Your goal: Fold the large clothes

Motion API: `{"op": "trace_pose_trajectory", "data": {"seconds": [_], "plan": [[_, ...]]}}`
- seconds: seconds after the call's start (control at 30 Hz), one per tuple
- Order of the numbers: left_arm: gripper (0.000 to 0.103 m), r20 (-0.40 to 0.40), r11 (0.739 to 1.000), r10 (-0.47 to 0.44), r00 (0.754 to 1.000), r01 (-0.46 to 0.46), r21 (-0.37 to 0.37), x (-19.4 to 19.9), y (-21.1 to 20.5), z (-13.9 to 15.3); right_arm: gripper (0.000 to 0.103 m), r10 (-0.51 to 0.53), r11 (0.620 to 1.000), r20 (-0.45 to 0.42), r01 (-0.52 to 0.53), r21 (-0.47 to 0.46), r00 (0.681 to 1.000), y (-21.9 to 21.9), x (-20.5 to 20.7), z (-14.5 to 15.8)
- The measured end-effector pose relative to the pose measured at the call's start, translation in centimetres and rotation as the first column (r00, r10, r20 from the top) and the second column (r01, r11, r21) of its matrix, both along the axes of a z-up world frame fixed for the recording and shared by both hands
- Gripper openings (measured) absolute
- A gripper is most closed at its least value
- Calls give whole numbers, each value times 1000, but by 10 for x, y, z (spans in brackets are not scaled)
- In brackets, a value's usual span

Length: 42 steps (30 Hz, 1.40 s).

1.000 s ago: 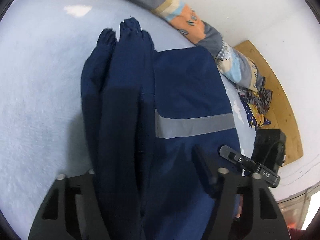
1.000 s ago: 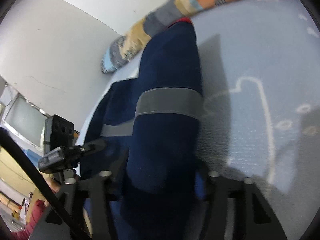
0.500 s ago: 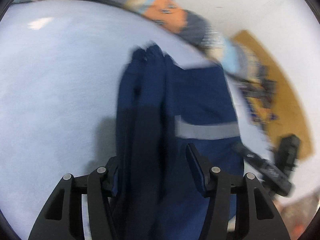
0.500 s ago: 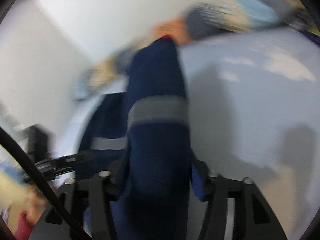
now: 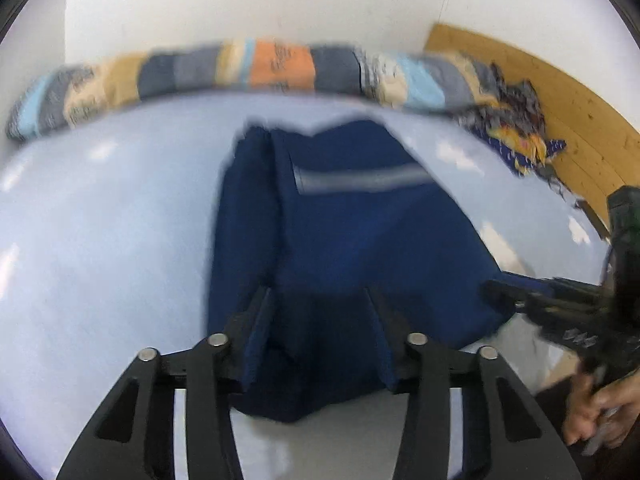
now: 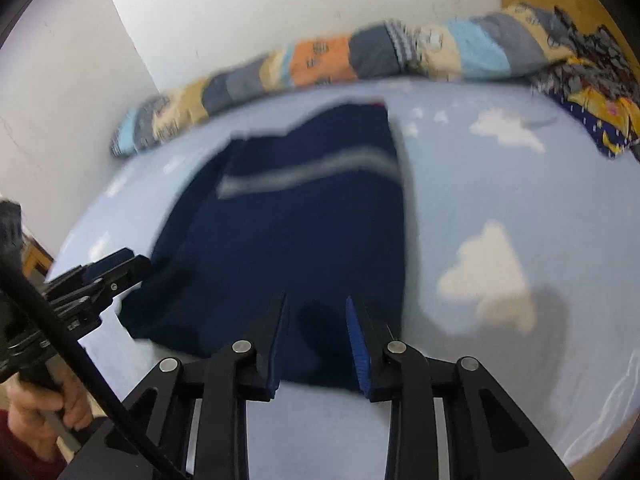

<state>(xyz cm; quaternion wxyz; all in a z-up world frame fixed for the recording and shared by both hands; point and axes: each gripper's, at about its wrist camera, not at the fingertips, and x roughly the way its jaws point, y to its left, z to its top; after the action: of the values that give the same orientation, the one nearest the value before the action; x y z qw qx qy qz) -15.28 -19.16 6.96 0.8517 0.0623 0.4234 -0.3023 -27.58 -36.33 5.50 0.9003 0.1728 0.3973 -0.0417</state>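
Since the earlier frames, both views have been pulled back and lowered, so that the navy garment [image 5: 360, 240] is now seen laid flat on the light-blue bed [image 5: 100, 240]. One garment is counted, crossed by one grey reflective stripe [image 6: 304, 172]. Its near edge is gripped by two hand-held grippers: the left hand-held gripper [image 5: 320, 304] and the right hand-held gripper [image 6: 316, 312], each closed on cloth. One patchwork bolster [image 5: 248, 68] is seen along the wall.
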Motion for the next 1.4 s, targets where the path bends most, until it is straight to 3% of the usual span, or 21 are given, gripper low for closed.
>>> {"op": "trace_pose_trajectory", "data": {"seconds": [0.07, 0.2, 0.27, 0.33, 0.43, 0.53, 0.67, 0.7, 0.87, 0.93, 1.03, 1.13, 1.27, 1.4], "plan": [[41, -74, 996, 34, 997, -27, 86, 6, -3, -26, 33, -25, 999, -44, 24, -31, 999, 7, 7, -17], [37, -102, 997, 52, 993, -46, 60, 12, 4, -25, 32, -8, 1000, -71, 8, -3, 997, 5, 14, -16], [37, -39, 999, 36, 999, -35, 39, 8, 4, -5, 32, 6, 1000, -57, -5, 25, 998, 1, 16, -7], [37, 25, 1000, 17, 1000, -17, 11, 8, 1, 16, 32, 20, 995, 14, -21, 93, 1000, -10, 17, 7], [44, 78, 1000, 5, 997, -6, 15, 20, -15, 34, 32, -17, 1000, 60, 16, 20, 998, -23, 41, 31], [45, 122, 999, 9, 993, -14, 38, 40, -39, 33, 32, -46, 999, 50, 45, 30, 998, -45, 85, 41], [52, 158, 996, 22, 987, -35, 77, 55, -63, 15, 33, -96, 995, 18, 97, -31, 995, -67, 150, 45], [53, 168, 995, 33, 985, -49, 88, 58, -67, 8, 37, -103, 994, 2, 103, -46, 995, -69, 163, 43], [60, 150, 988, 84, 985, -101, 116, 73, -68, -33, 40, -138, 988, -87, 131, -81, 987, -81, 220, 6], [63, 158, 989, 85, 984, -102, 104, 75, -64, -47, 52, -152, 985, -117, 141, -97, 981, -82, 229, -15], [65, 163, 989, 82, 983, -100, 106, 76, -65, -53, 64, -174, 984, -146, 167, -59, 974, -91, 232, -30], [66, 165, 990, 79, 983, -97, 107, 71, -62, -49, 69, -187, 979, -179, 197, 44, 966, -108, 231, -38], [69, 176, 992, 78, 981, -93, 83, 45, -47, -38, 65, -150, 989, -73, 149, -27, 986, -83, 184, -2], [71, 192, 992, 104, 976, -115, 49, 18, -33, -27, 64, -89, 996, -10, 89, -5, 996, -53, 123, 17]]}}
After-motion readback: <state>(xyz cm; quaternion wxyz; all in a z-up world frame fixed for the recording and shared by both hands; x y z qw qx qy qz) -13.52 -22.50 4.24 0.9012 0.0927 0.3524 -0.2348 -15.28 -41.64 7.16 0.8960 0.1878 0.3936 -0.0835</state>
